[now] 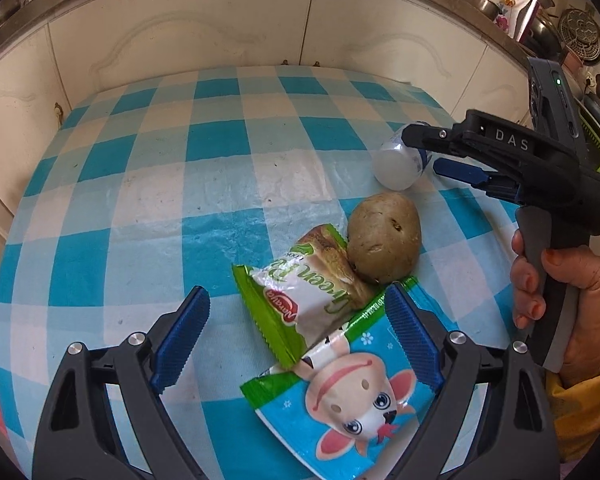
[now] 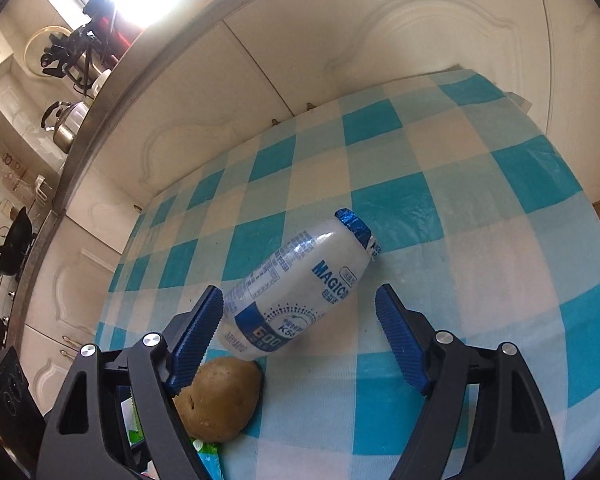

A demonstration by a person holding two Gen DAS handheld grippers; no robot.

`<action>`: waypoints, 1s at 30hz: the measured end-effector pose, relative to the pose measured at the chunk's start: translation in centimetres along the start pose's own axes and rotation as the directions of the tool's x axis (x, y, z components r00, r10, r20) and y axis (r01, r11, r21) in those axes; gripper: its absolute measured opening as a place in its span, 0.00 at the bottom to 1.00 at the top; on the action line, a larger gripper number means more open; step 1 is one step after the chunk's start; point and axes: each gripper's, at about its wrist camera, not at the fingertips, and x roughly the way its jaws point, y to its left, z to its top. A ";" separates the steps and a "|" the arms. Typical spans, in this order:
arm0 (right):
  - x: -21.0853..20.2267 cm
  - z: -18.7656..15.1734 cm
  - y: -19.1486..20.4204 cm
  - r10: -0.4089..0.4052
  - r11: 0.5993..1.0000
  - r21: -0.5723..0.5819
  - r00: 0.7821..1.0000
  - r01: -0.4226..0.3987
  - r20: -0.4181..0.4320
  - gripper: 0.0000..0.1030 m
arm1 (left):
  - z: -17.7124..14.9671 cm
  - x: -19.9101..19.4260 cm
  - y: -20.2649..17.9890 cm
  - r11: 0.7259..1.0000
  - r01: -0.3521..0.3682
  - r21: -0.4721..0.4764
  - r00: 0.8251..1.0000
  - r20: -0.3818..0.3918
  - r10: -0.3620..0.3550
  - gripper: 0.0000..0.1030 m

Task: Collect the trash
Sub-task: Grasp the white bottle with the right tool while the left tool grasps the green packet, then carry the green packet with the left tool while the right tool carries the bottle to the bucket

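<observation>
While the white bottle (image 2: 300, 292) lies on its side on the checked tablecloth (image 2: 440, 208), we see it slanting between the fingers of our right gripper (image 2: 300, 336): its base end sits close against the left pad (image 2: 198, 340), though we cannot tell if they touch, and the right pad stands clear of it, so the jaws are wide and grip nothing. Just beside the bottle's base rests a potato (image 1: 384, 238). Against the potato lies a green-and-white snack wrapper (image 1: 304, 292), overlapping 1 blue cartoon-cow packet (image 1: 340, 392). Both wrappers lie between the spread fingers of our left gripper (image 1: 296, 332), which also stands wide and empty. A hand (image 1: 556, 292) grasps the right gripper's handle.
</observation>
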 end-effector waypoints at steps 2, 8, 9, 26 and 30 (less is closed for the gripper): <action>0.2 0.1 0.1 0.000 1.000 -0.003 1.000 0.000 0.001 0.76 | 0.2 0.5 0.1 1.000 -0.004 -0.003 1.000 -0.009 0.004 0.87; 0.7 0.5 0.8 -0.017 0.999 -0.039 1.000 0.017 0.010 0.76 | 0.3 0.9 -0.2 1.000 0.001 0.000 1.000 0.003 -0.001 0.86; 0.8 0.5 0.9 -0.019 0.999 -0.043 1.000 0.019 0.012 0.76 | 0.3 0.9 -0.3 1.000 -0.009 0.006 1.000 0.009 0.009 0.83; 2.1 0.4 1.9 -0.087 0.991 -0.105 0.996 0.089 0.026 0.44 | 0.1 0.5 0.7 1.000 0.002 -0.018 0.997 0.072 0.000 0.30; 2.0 0.3 2.3 -0.089 0.989 -0.116 0.996 0.092 0.032 0.44 | -0.1 0.4 1.6 0.998 0.027 -0.051 0.996 0.081 -0.023 0.28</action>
